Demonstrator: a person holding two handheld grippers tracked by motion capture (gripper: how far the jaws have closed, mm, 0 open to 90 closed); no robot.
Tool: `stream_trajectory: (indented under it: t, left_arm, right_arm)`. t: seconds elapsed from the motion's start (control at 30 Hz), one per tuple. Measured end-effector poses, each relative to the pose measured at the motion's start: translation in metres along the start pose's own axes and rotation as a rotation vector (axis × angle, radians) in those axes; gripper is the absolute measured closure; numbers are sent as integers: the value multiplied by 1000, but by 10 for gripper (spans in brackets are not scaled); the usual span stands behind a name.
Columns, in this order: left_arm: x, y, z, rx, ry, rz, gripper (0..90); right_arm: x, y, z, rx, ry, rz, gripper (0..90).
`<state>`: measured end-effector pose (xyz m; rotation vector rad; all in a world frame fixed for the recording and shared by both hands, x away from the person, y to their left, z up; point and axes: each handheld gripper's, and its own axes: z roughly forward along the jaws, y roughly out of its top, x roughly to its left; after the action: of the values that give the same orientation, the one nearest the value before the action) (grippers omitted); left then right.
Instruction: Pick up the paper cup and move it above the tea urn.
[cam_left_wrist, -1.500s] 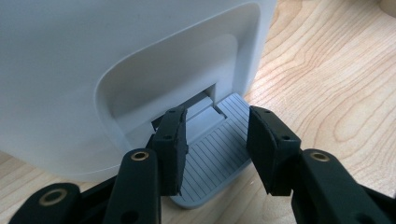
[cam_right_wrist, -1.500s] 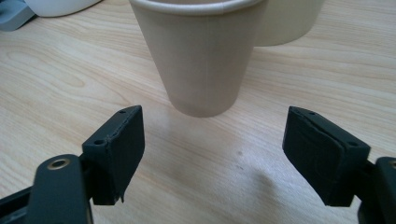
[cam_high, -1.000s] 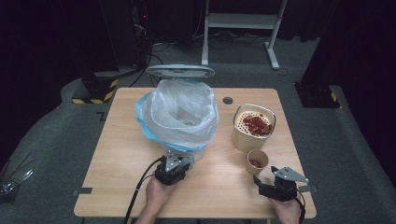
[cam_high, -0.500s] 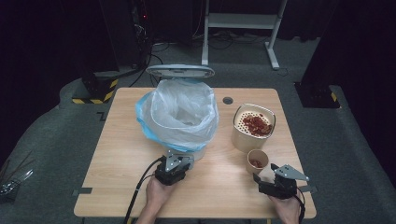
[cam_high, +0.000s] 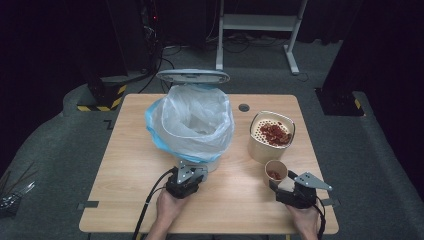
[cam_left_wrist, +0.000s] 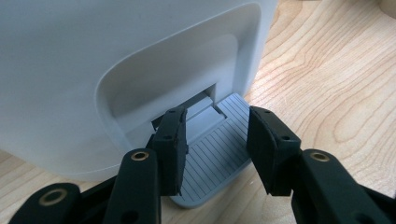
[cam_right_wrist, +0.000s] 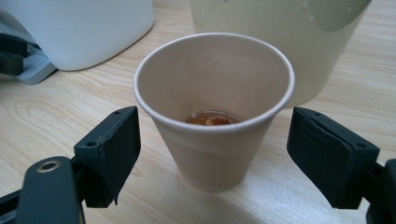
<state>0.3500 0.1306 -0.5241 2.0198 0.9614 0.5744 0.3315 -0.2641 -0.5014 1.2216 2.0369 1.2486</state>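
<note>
A white pedal bin (cam_high: 192, 127) lined with a clear and blue bag stands mid-table with its lid (cam_high: 192, 76) raised. My left gripper (cam_high: 191, 171) is at the foot of the bin. In the left gripper view its jaws stand apart (cam_left_wrist: 217, 140) just over the grey ribbed pedal (cam_left_wrist: 219, 163). A small paper cup (cam_high: 275, 172) with a little brown liquid stands front right. My right gripper (cam_high: 281, 184) is open, with one jaw on each side of the cup (cam_right_wrist: 215, 116) and neither touching it.
A cream tub (cam_high: 271, 135) with a perforated insert holding red bits stands just behind the cup. A black round grommet (cam_high: 244, 107) sits in the tabletop behind it. Bare wood lies left of the bin and along the front edge.
</note>
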Motion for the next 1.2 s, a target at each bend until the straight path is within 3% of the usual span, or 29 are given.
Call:
stream_trajectory:
  t: [0.2, 0.37, 1.2]
  left_arm:
    - [0, 0, 0, 0, 0, -1, 577]
    - [0, 0, 0, 2, 0, 0, 577]
    - [-1, 0, 0, 3, 5, 2, 575]
  right_arm:
    - [-1, 2, 8, 12, 35, 7, 175]
    - [-1, 4, 10, -13, 40, 17, 181]
    - [4, 2, 19, -25, -6, -42, 261]
